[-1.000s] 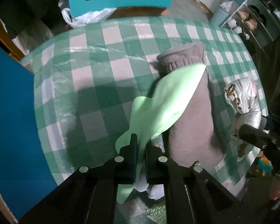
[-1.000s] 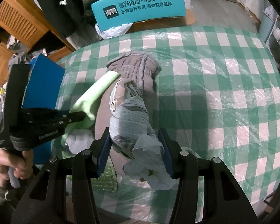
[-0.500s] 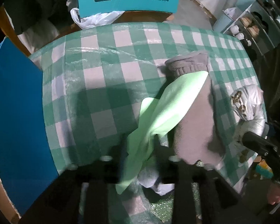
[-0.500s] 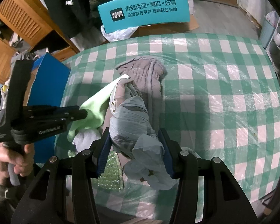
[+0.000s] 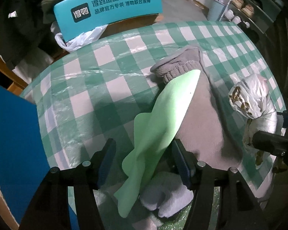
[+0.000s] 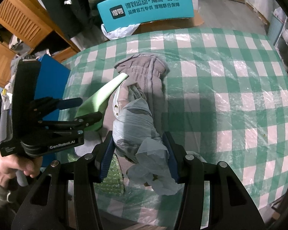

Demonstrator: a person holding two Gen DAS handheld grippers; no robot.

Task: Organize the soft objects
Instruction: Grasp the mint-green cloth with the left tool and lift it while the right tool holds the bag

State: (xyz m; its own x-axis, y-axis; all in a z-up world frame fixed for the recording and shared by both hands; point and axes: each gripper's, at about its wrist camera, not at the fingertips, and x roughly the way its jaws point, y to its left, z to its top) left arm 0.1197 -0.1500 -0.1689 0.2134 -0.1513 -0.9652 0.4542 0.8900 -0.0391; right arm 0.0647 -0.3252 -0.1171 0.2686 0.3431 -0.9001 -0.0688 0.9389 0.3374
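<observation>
In the left wrist view, the left gripper [image 5: 144,157] stands wide apart, its blue-padded fingers [image 5: 105,161] spread on either side of a light green cloth [image 5: 163,126]. The cloth runs forward from between them, draped over a grey fleece garment [image 5: 199,115] that lies ahead and to the right on the green checked tablecloth [image 5: 109,88]. A pale lilac cloth [image 5: 169,197] lies just below the right finger. Far right, a silvery bundle [image 5: 253,99] meets the other gripper's tip.

In the right wrist view, the right gripper [image 6: 137,153] is clamped on the silvery bundle [image 6: 136,122], which fills the gap and spills toward the camera. The grey fleece garment [image 6: 146,71] lies straight ahead. To the left, the left gripper [image 6: 80,111] has its jaws apart with the green cloth [image 6: 99,97] between them.
</observation>
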